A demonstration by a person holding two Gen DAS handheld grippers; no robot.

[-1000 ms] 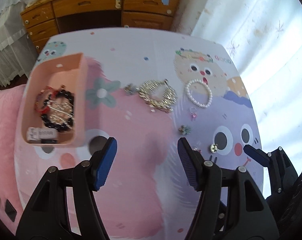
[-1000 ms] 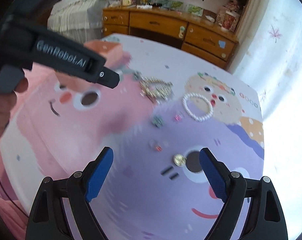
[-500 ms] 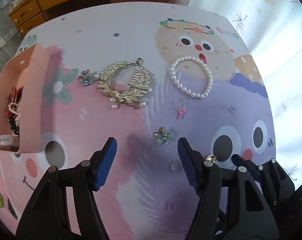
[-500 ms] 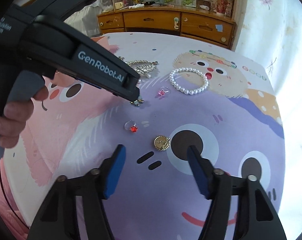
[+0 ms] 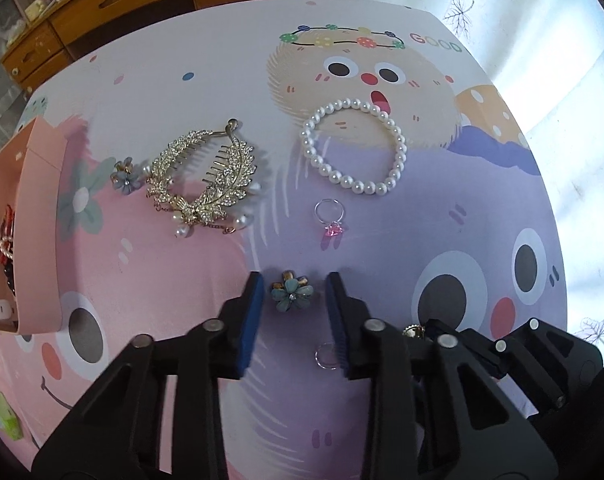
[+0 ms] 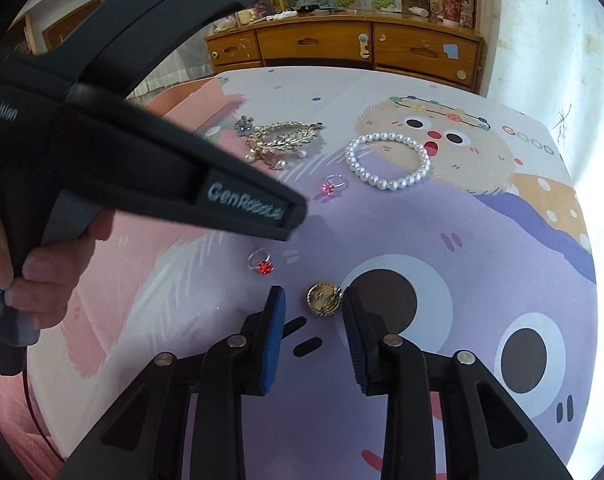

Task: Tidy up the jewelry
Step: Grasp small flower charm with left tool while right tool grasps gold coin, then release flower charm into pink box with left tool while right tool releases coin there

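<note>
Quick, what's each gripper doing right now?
Left gripper: open, straddling the blue flower piece.
Right gripper: open, around the gold round piece.

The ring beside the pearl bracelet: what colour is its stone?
Pink, on the thin silver ring; clearest in the left wrist view.

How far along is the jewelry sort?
Done: a few pieces lie in the pink box. In hand: nothing gripped; left tongs open around the blue flower clip, right tongs open around the gold brooch. Left: pearl bracelet, gold hair comb, pink ring, red ring.
</note>
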